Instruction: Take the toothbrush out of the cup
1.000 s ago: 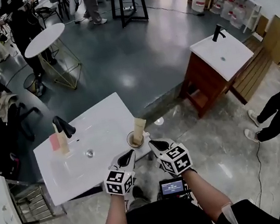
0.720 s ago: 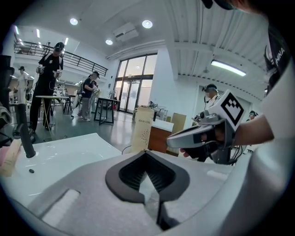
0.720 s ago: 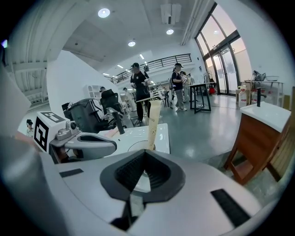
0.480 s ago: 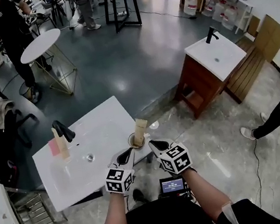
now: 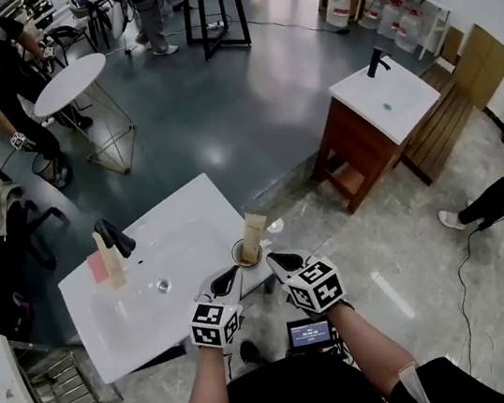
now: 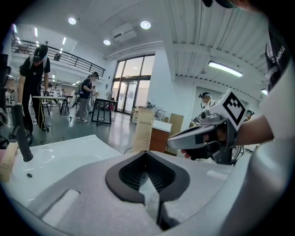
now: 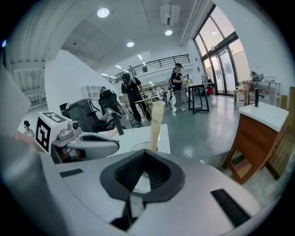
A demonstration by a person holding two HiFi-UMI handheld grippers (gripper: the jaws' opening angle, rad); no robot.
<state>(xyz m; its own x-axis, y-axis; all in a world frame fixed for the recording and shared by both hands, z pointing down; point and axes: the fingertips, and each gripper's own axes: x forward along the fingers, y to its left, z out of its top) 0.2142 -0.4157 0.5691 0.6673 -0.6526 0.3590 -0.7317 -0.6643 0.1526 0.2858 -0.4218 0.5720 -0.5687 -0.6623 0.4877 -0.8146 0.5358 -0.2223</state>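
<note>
Standing slightly tilted in the cup [image 5: 243, 255], the toothbrush [image 5: 253, 232] in its tan carton sits at the near right corner of the white table [image 5: 184, 218], which carries a basin and a black faucet [image 5: 114, 234]. The left hand-held gripper [image 5: 232, 279] hangs just near-left of the cup, its jaws narrow, tips pressed together with nothing between them. The right hand-held gripper [image 5: 277, 260] is just right of the cup, its jaws likewise closed and empty. Neither holds the carton.
</note>
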